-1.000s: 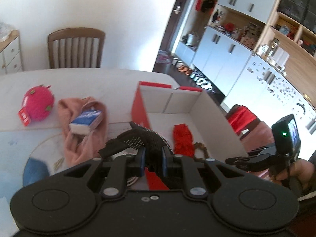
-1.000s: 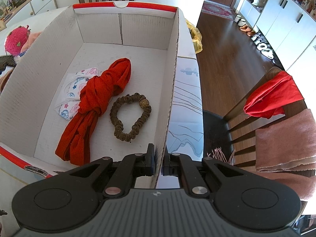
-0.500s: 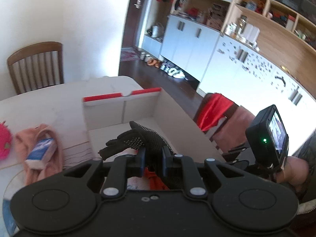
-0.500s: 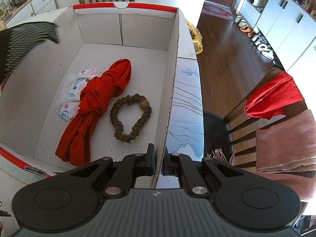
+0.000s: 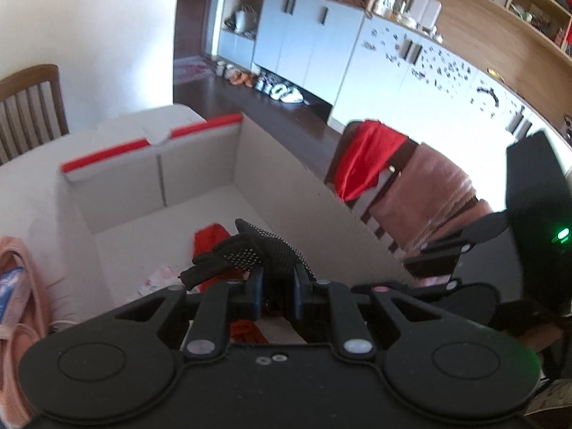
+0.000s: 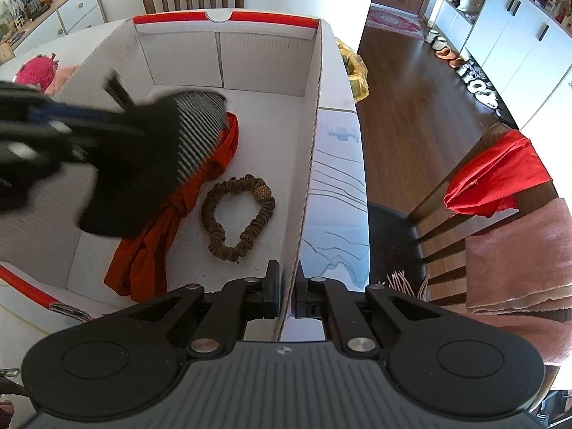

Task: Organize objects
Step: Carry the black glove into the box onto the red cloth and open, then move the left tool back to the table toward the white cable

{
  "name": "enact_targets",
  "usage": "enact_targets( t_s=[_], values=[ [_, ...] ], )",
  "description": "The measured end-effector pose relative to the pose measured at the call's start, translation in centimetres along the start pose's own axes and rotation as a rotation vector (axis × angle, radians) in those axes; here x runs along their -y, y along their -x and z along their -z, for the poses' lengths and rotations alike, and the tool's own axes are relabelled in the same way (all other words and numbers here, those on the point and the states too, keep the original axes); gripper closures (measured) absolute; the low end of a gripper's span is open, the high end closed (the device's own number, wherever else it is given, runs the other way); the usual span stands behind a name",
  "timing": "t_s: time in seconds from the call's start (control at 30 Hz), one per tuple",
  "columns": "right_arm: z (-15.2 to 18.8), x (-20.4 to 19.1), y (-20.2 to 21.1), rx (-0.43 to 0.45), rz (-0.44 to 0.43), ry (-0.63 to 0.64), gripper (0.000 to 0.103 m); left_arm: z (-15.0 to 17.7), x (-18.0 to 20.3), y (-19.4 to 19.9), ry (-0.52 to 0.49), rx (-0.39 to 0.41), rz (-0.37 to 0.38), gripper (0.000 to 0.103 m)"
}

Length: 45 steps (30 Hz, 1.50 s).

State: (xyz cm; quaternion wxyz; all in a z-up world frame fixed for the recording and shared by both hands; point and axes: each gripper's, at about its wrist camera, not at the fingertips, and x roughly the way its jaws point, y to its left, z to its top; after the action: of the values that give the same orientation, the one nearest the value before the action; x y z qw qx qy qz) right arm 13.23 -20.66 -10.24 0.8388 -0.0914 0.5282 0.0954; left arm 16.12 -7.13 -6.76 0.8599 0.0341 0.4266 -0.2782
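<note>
Take the cardboard box (image 6: pixel 314 114) as your landmark, working left to right; outside its left wall, in your right wrist view, a pink plush toy (image 6: pixel 35 73) lies on the table (image 6: pixel 334 193), and in your left wrist view a pink cloth (image 5: pixel 21 286) lies on that same side; your left gripper (image 5: pixel 278 282) is clamped on the black dotted glove (image 5: pixel 250 250), its jaws nearly together with the knit bunched between them and the glove's fingers drooping to the left; seen from your right wrist, the glove (image 6: pixel 157 157) hangs over the box's left half, above the red scarf (image 6: pixel 161 228) on the box floor, though whether it touches the scarf cannot be told; a pale printed cloth (image 5: pixel 161 275) shows on the floor beside the scarf; just right of the scarf, near the box's right wall, lies the brown scrunchie (image 6: pixel 237 214), apart from both; your right gripper (image 6: pixel 287 295) pinches that right wall at its near end, one finger inside the box and one outside, closed on the cardboard; right of the box, beyond the table's edge, a wooden chair (image 6: pixel 461 193) carries a red cloth (image 6: pixel 500 178) and a pink towel (image 6: pixel 518 268) over its back.
</note>
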Motion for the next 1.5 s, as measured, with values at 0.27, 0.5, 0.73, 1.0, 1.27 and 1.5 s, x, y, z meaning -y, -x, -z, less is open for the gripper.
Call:
enact_targets(
  t_s=[0.27,0.5,0.73,1.0,1.27,1.5],
  values=[
    [0.0,0.1,0.1,0.001,-0.005,-0.003,0.098,0.5,0.9,-3.2,-0.049,-0.108,0.011,0.089],
    [0.0,0.1,0.1,0.001,-0.007,-0.005,0.098,1.1,0.3,-4.8,-0.016,-0.215,0.020,0.086],
    [0.1,0.0,-0.1,-0.002,-0.007,-0.009,0.098,1.3,-0.3,-5.2,0.010,-0.258,0.019,0.078],
    [0.2,0.1,0.0,-0.001,-0.007,-0.011,0.098,1.3,-0.2,-4.0,0.028,-0.224,0.016,0.055],
    [0.2,0.1,0.1,0.000,-0.007,-0.011,0.098,1.4,-0.5,-1.6,0.058,-0.172,0.020,0.049],
    [0.2,0.1,0.2,-0.001,-0.003,-0.008,0.098,1.0,-0.6,1.1,0.081,-0.111,0.004,0.049]
  ],
)
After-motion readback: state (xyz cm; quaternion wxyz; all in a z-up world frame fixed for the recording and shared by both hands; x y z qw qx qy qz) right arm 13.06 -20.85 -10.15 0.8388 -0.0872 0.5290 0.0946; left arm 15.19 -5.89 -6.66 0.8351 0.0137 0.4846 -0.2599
